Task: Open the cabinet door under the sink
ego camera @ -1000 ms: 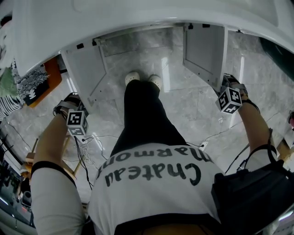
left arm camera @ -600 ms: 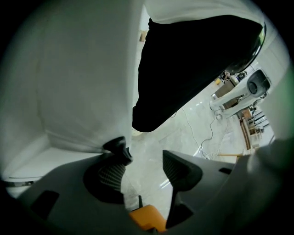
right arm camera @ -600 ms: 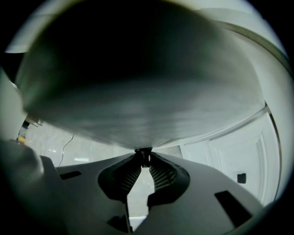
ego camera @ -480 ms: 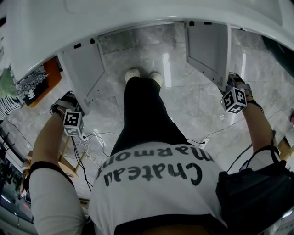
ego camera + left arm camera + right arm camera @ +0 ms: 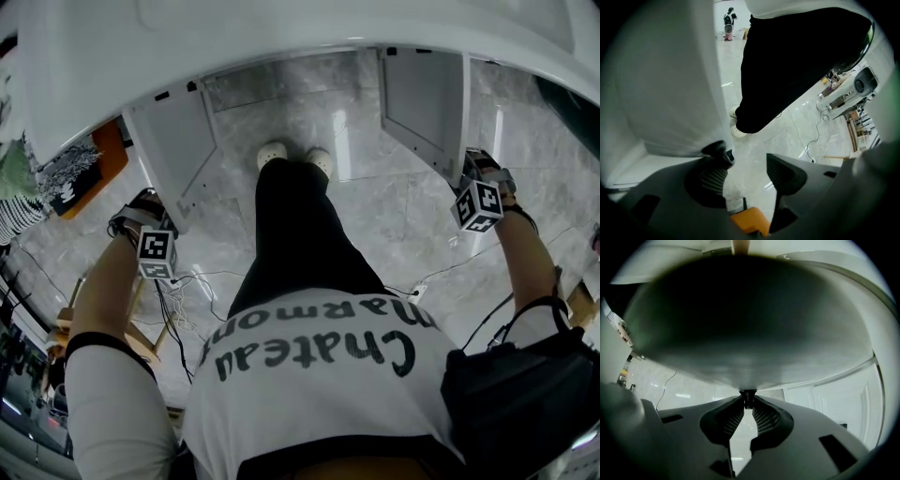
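Under the white sink counter (image 5: 281,37) both cabinet doors stand swung outward. My left gripper (image 5: 153,242) hovers by the lower edge of the left door (image 5: 173,150). In the left gripper view the left gripper (image 5: 750,161) is open wide, and the left door's (image 5: 670,93) small black knob (image 5: 721,152) sits just by the left finger's tip, not squeezed. My right gripper (image 5: 476,192) is at the outer edge of the right door (image 5: 427,103). In the right gripper view the right gripper (image 5: 748,405) is shut on that door's black knob (image 5: 748,397), and the right door's panel (image 5: 750,319) fills the view above.
The person's black-trousered legs (image 5: 295,225) and white shoes (image 5: 292,157) stand between the two doors on the grey marble floor (image 5: 394,206). Cables (image 5: 187,291) trail on the floor at the left, beside an orange object (image 5: 103,164).
The left hand drifted slightly outward from the left door and came back. Both doors and the right hand stay where they were.
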{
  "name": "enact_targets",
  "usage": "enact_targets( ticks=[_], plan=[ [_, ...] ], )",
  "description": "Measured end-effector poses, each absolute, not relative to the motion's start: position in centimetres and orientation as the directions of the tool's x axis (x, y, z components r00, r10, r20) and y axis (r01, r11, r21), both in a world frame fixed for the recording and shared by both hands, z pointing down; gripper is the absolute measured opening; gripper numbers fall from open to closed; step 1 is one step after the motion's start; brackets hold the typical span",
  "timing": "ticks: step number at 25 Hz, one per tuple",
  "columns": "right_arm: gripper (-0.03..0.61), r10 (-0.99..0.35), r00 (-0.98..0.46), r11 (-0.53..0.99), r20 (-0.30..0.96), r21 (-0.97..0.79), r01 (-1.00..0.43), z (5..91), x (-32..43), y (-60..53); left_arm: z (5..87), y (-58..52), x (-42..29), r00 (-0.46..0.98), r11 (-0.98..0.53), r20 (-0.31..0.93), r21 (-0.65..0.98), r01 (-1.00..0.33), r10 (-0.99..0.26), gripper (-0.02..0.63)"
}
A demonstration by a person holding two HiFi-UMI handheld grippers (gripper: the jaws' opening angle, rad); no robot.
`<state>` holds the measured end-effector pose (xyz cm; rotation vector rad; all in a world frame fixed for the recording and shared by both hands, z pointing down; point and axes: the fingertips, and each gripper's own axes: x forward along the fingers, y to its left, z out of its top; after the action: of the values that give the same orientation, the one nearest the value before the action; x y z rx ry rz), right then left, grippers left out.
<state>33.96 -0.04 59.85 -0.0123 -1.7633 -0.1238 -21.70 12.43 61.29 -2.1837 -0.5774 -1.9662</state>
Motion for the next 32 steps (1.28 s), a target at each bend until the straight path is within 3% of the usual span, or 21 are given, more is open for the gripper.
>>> enact_targets(
  ticks=[11, 20, 28, 32],
  plan=[
    [0.049, -0.039, -0.133, 0.990, 0.990, 0.056, 0.127, 59.5, 35.6, -0.4, 61.7, 12.2, -23.0, 0.075, -0.902, 0.983, 0.120, 0.415, 0.165, 0.239],
    [0.055, -0.024, -0.079, 0.984, 0.997, 0.009, -0.180, 60.2, 36.1, -0.9, 62.4, 11.4, -22.7, 0.064, -0.964, 0.995, 0.059, 0.259, 0.078, 0.239],
    [0.055, -0.083, 0.109, 0.934, 0.991, 0.116, -0.337, 60.0, 38.8, -1.2, 62.3, 9.2, -24.6, -0.024, -0.982, 0.998, -0.051, 0.183, -0.056, 0.238],
    [0.051, -0.122, 0.195, 0.879, 0.973, 0.197, -0.434, 59.4, 40.0, -1.6, 61.6, 8.0, -24.6, -0.007, -0.983, 0.991, -0.130, 0.127, -0.132, 0.176]
  ],
)
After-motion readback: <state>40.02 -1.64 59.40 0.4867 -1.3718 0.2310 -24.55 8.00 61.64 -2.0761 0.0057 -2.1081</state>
